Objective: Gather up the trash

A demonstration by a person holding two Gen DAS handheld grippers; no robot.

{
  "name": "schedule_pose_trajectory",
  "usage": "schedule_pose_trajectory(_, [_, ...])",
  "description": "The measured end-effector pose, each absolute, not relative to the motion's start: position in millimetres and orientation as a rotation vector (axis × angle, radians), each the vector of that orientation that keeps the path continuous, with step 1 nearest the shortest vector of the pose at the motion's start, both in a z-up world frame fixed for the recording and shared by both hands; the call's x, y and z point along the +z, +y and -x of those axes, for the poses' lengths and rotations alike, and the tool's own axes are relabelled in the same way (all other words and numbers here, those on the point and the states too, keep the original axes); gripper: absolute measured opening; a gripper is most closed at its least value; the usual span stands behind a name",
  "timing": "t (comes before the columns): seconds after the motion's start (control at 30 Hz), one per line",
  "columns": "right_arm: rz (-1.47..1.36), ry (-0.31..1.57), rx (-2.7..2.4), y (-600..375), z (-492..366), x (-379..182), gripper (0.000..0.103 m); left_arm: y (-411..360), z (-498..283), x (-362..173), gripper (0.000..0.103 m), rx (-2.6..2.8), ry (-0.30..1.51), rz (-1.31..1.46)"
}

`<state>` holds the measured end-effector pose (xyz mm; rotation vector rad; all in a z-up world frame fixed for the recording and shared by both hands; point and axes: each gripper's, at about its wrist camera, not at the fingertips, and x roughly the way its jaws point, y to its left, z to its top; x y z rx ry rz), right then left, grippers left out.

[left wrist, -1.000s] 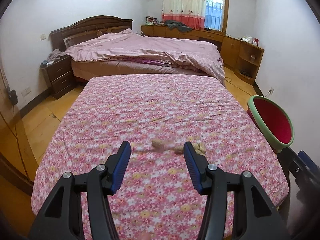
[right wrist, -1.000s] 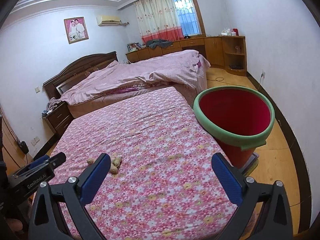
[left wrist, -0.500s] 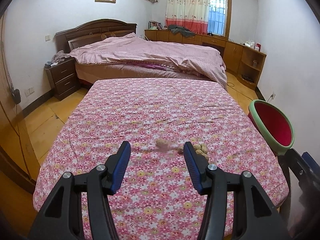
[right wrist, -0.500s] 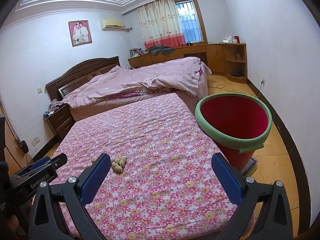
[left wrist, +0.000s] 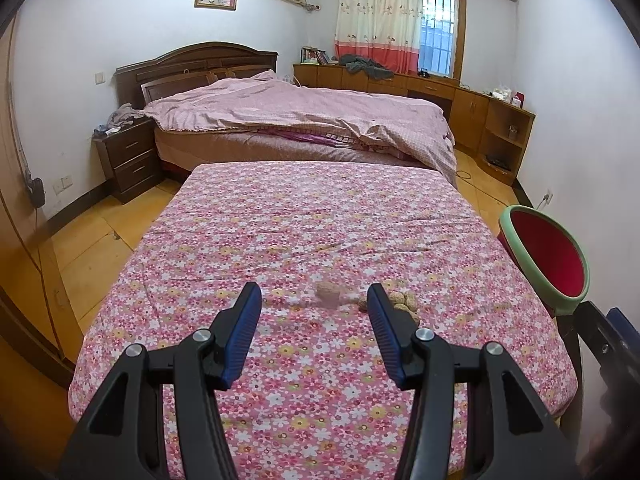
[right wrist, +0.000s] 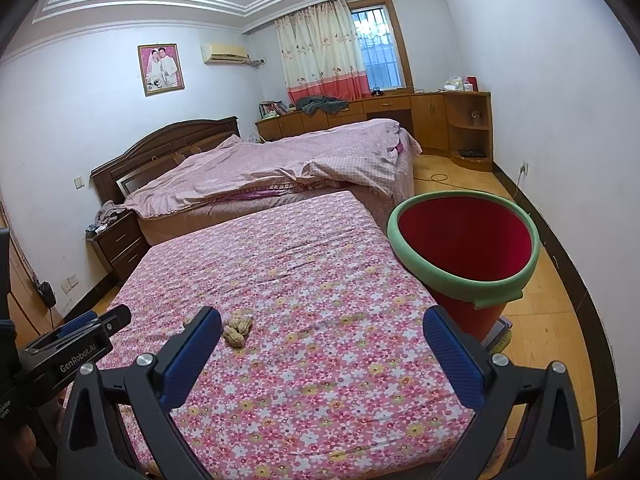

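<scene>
Several peanut shells [left wrist: 400,301] lie in a small pile on the pink floral tablecloth [left wrist: 312,240]; one lone shell [left wrist: 329,290] lies just left of the pile. The pile also shows in the right wrist view [right wrist: 237,327]. A red bin with a green rim [right wrist: 464,256] stands at the table's right edge, also in the left wrist view [left wrist: 550,260]. My left gripper [left wrist: 314,316] is open and empty, just short of the shells. My right gripper [right wrist: 320,340] is wide open and empty above the table's near part, right of the shells.
A bed with a pink quilt [left wrist: 304,120] stands beyond the table. A dark nightstand [left wrist: 128,156] stands at left, wooden cabinets [left wrist: 480,120] along the far right wall. Wooden floor [right wrist: 560,320] runs on both sides of the table.
Both grippers have drawn back and risen a little, so the table and shells sit lower and farther in view. The jaws keep the same opening. The shells have not moved.
</scene>
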<state>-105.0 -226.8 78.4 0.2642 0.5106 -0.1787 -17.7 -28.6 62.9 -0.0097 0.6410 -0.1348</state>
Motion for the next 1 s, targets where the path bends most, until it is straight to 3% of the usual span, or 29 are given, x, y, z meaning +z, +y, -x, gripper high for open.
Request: schedule_pose_trajectory(1.0, [-0.264,0.511,-0.179,-225.9,104.8,78.2,0.103,-27.5,17.5,64.8,0.055,-0.123,0.640,0.018])
